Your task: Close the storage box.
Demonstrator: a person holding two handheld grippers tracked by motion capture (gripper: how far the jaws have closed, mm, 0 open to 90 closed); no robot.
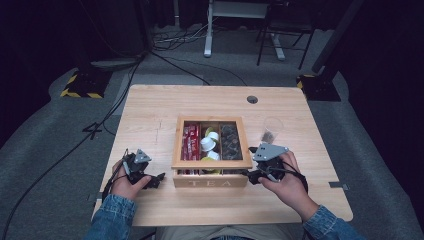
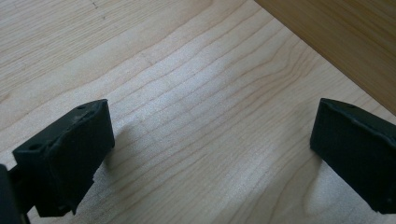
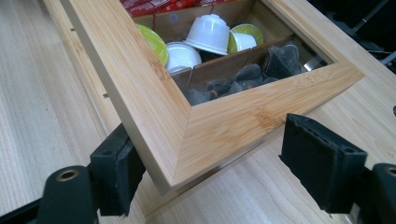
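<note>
Figure: tea box [image 1: 211,150] at desk [image 1: 150,110] centre, its glazed lid [image 3: 187,126] nearly shut. My right gripper [image 3: 224,168], at the box's 4 o'clock corner, has jaws spread astride the lid corner, pads apparently clear. I judge a gentle, level lowering best. Left gripper [image 2: 210,154] rests at 8 o'clock, jaws spread over bare wood, holding nothing.

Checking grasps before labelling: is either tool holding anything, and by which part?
Nothing is held. The right tool straddles the front corner of the tea box lid, jaws open and apart from it. The left tool is open over bare table.
</note>
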